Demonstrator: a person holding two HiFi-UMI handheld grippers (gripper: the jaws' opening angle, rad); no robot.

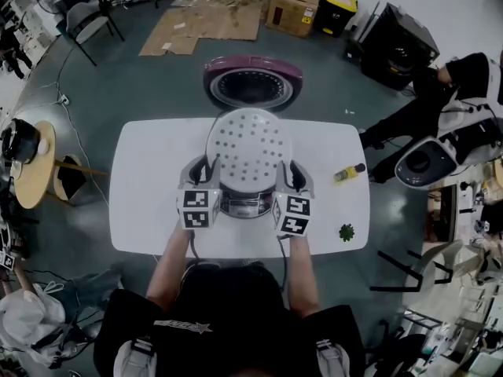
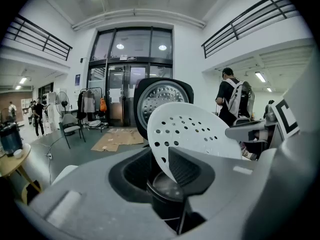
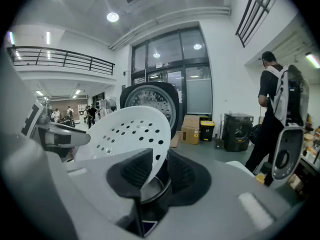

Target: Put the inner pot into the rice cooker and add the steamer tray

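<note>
At our left gripper [image 2: 162, 166]: clenched on the steamer tray [image 1: 249, 151], left rim
right gripper [image 3: 157, 171]: we grasp the tray's right rim
steamer tray: held over the rice cooker [image 1: 245, 204]
inner pot [image 2: 167, 184]: inside the cooker, below the tray
counter [image 1: 149, 187]: white, cooker at its middle

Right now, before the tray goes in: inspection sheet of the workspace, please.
Surface: white table, cooker at its middle.
Job's things: rice cooker, lid open behind it; inner pot looks seated inside; steamer tray held above it.
Clutter: yellow bottle and small green item on the table's right side.
Grippers: left tongs and right tongs each clamp the tray's rim.
Cables: thin cable on the floor left of the table.
Surroundings: cardboard on floor, round side table left, person right.
</note>
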